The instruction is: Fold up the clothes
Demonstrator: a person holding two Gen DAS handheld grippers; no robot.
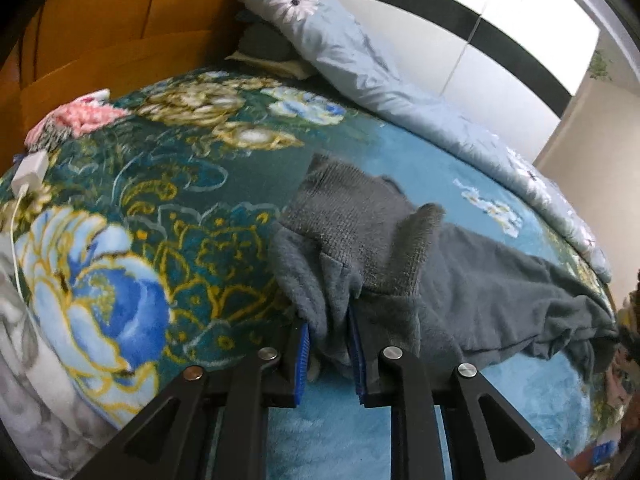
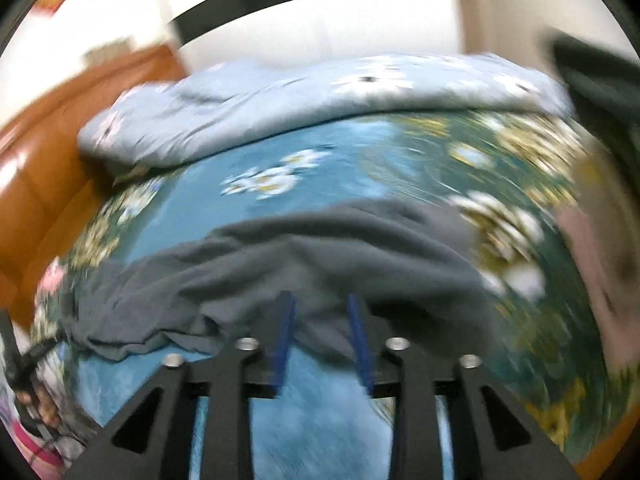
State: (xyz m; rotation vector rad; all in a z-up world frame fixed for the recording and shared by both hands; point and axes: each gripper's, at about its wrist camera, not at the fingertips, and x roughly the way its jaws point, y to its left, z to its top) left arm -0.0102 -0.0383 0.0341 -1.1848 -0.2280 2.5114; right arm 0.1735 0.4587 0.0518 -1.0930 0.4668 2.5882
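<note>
Left tool on grey garment, lengthwise rightward.

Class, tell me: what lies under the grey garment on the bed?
The grey garment lies on the blue floral blanket, which shows all round it. The blanket's pattern directly beneath is covered, so anything else underneath cannot be seen.

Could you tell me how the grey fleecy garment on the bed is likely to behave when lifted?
The grey fleecy garment will probably flop and drape, as it already sags in folds from the left gripper. Its fuzzy, ribbed surface likely resists slipping between the blue pads.
</note>
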